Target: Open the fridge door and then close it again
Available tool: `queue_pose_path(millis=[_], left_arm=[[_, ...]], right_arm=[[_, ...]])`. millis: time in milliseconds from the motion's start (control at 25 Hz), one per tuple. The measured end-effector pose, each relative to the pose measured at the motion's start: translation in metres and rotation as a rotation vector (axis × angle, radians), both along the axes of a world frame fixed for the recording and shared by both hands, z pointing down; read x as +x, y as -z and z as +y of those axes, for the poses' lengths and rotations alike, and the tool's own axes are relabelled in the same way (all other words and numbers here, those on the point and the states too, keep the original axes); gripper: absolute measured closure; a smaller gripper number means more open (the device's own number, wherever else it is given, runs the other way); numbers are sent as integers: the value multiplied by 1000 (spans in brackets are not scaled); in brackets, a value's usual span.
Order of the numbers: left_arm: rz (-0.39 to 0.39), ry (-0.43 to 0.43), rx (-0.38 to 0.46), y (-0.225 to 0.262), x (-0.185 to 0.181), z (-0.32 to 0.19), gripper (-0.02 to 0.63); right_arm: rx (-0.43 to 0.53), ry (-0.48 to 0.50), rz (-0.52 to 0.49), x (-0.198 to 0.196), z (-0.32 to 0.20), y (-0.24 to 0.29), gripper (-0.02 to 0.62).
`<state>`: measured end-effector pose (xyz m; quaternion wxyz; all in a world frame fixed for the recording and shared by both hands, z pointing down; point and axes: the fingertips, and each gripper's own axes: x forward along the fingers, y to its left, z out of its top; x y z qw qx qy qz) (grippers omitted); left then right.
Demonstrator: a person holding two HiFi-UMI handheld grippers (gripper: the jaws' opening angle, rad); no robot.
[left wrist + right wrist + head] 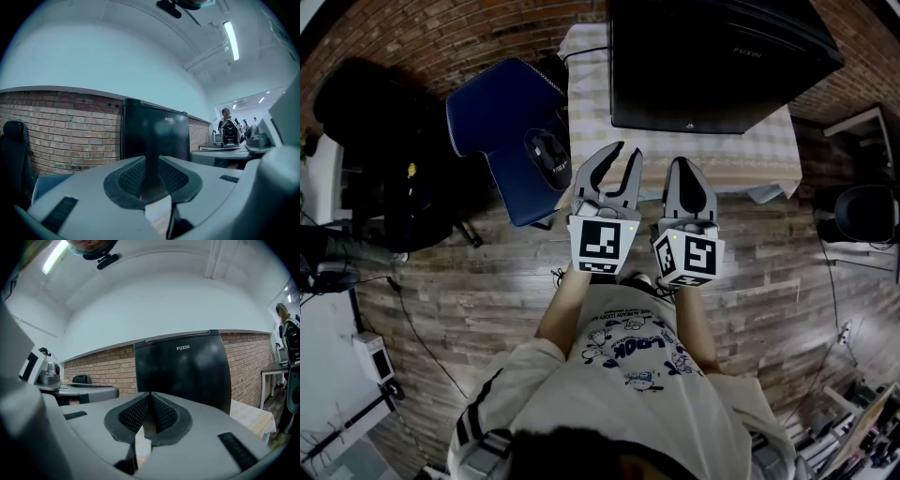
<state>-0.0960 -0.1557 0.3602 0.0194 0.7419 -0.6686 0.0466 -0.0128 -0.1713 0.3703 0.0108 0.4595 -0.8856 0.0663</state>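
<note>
Two grey claws I hold toward the glossy black fridge (712,56): left claw (623,155) narrowly parted, right claw (687,165) closed, both empty.

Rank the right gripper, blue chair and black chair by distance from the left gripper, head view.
From the left gripper:
1. right gripper, directly beside it on the right.
2. blue chair, just to the left.
3. black chair, far left.
</note>
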Motion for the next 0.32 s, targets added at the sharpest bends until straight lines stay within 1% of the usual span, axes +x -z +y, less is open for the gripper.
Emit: queue_pose_path(millis=[320], left_arm=[[1,0,2,3,4,4,506]], right_arm=[[2,-3,0,5,4,2,563]])
